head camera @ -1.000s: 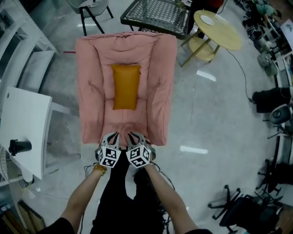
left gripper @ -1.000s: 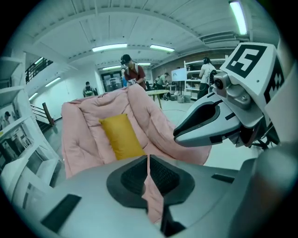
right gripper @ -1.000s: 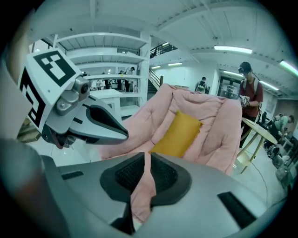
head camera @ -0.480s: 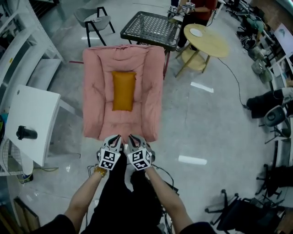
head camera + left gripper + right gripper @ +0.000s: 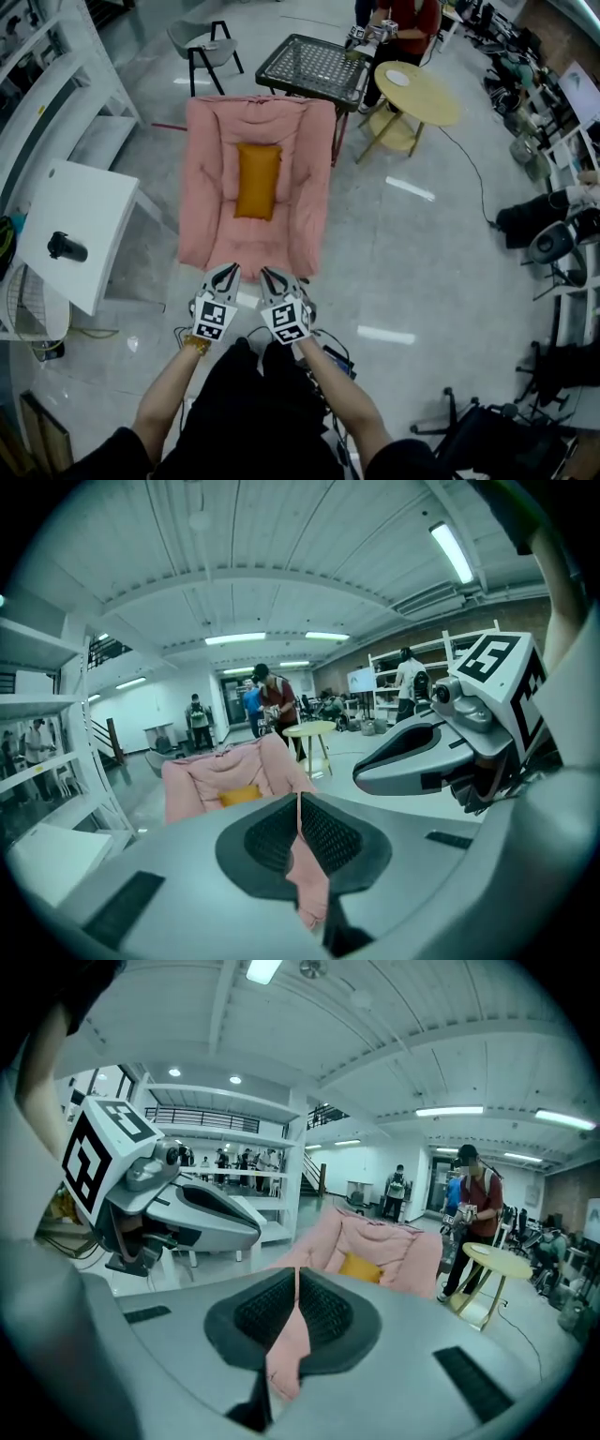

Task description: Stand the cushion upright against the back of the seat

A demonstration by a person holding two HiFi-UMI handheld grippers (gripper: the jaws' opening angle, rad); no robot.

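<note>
Left claw and right claw, side by side, are each clamped shut on a pinch of pink fabric at the front hem of the pink seat pad. Over the last second both have risen and drawn that near edge up with them. Further in, the orange cushion still lies flat along the pad's middle, short of the back. By my reading it is not yet stood up.

Place: large open lab hall | Left of left gripper: white shelving, white table | Ahead: mesh table, round table, person standing | Right of right gripper: office chairs, floor cable, glossy floor | Overhead: strip lights, vaulted ceiling
</note>
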